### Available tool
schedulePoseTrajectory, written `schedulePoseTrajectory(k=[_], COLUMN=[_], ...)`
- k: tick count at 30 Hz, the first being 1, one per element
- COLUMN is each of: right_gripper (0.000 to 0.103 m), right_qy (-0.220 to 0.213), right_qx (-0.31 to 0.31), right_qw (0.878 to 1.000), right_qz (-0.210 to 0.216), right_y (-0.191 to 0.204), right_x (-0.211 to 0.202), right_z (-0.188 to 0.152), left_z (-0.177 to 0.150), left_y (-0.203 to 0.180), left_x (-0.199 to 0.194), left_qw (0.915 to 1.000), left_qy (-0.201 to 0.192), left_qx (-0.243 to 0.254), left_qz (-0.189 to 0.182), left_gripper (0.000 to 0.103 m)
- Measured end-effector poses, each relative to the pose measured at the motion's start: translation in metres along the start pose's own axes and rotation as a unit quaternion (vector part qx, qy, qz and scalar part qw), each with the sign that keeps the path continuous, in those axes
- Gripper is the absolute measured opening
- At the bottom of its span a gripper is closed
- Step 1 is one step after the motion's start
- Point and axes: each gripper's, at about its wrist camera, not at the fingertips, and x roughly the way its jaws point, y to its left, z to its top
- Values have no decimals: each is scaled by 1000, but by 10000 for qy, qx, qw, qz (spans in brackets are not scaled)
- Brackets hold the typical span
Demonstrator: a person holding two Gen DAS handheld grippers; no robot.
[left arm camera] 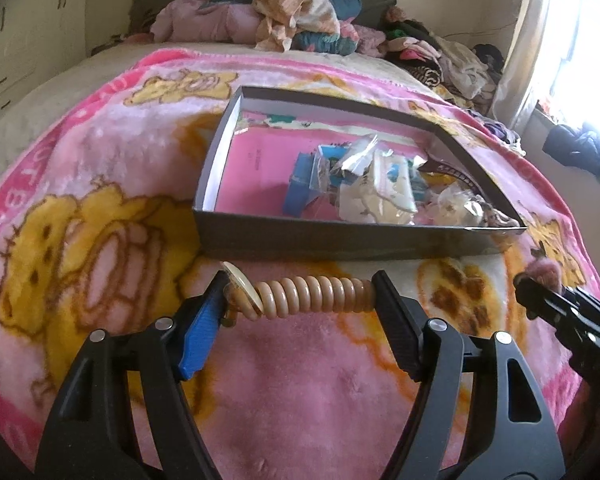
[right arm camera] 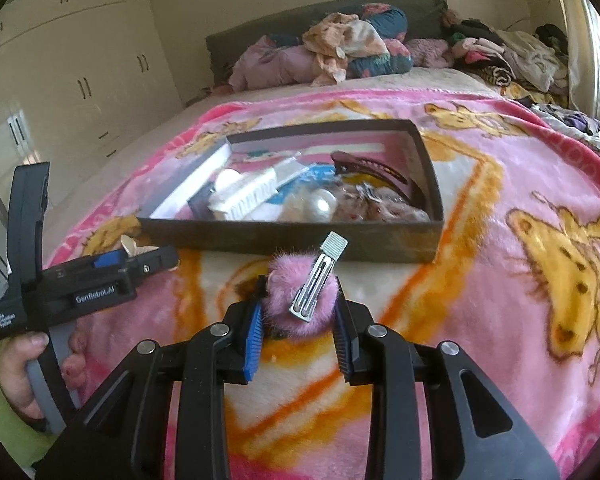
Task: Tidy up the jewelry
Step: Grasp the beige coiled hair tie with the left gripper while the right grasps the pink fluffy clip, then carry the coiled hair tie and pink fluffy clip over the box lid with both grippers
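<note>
My left gripper [left arm camera: 300, 292] is shut on a beige spiral hair tie [left arm camera: 312, 294] with a cream disc at its left end, held just above the blanket in front of the dark box [left arm camera: 340, 240]. My right gripper [right arm camera: 300, 308] is shut on a pink fluffy pom-pom hair clip [right arm camera: 300, 304] whose silver metal clip [right arm camera: 318, 276] points up toward the box [right arm camera: 300, 240]. The box holds several packets, a white comb [right arm camera: 248, 196], a pearl piece [right arm camera: 322, 204] and a dark claw clip [right arm camera: 372, 170]. The right gripper shows at the right edge of the left wrist view [left arm camera: 540, 284], the left gripper at the left of the right wrist view [right arm camera: 156, 258].
A pink and yellow cartoon blanket [right arm camera: 500, 280] covers the bed. Piled clothes [right arm camera: 352, 48] lie at the headboard and along the right side. White wardrobes [right arm camera: 80, 72] stand to the left, a bright window [left arm camera: 580, 60] to the right.
</note>
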Motion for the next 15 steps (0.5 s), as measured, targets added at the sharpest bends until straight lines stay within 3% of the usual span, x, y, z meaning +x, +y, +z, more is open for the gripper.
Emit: schedulePoseTrajectory(k=[15], right_gripper=[28], right_qy=[-188], right_qx=[-252], right_qw=[9995], right_qz=[49], right_y=[11], right_x=[3], right_z=[32], left_z=[28], left_y=[5], left_x=[-18], left_qw=[9993], left_qy=[-347], left_qx=[-77], left_qz=[-100], left_gripper=[63])
